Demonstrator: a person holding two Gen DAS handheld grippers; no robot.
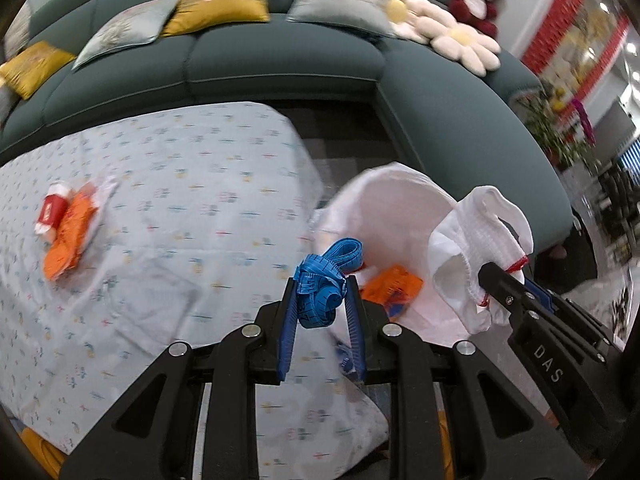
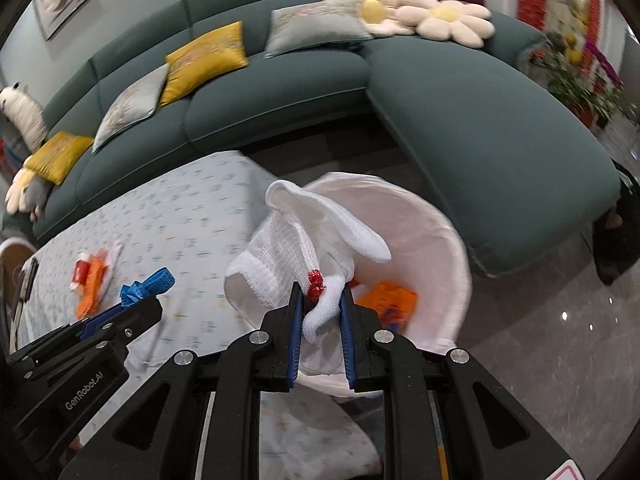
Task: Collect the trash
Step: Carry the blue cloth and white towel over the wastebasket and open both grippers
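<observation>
My left gripper (image 1: pixel 322 284) is shut on a crumpled blue measuring tape (image 1: pixel 324 280) and holds it at the table's right edge, beside the white trash bin (image 1: pixel 384 200). My right gripper (image 2: pixel 322 290) is shut on a white knitted glove with a red cuff edge (image 2: pixel 288 248) and holds it over the bin's (image 2: pixel 448 248) near rim. An orange wrapper (image 1: pixel 394 288) lies inside the bin; it also shows in the right wrist view (image 2: pixel 386 298). The right gripper shows in the left wrist view (image 1: pixel 490 276), the left gripper in the right wrist view (image 2: pixel 148 304).
An orange wrapper (image 1: pixel 68 240) and a red-and-white packet (image 1: pixel 50 212) lie at the left on the table with the light patterned cloth (image 1: pixel 180 184). A dark green sofa (image 1: pixel 280 60) with cushions stands behind the table. Grey floor (image 2: pixel 540 340) lies right of the bin.
</observation>
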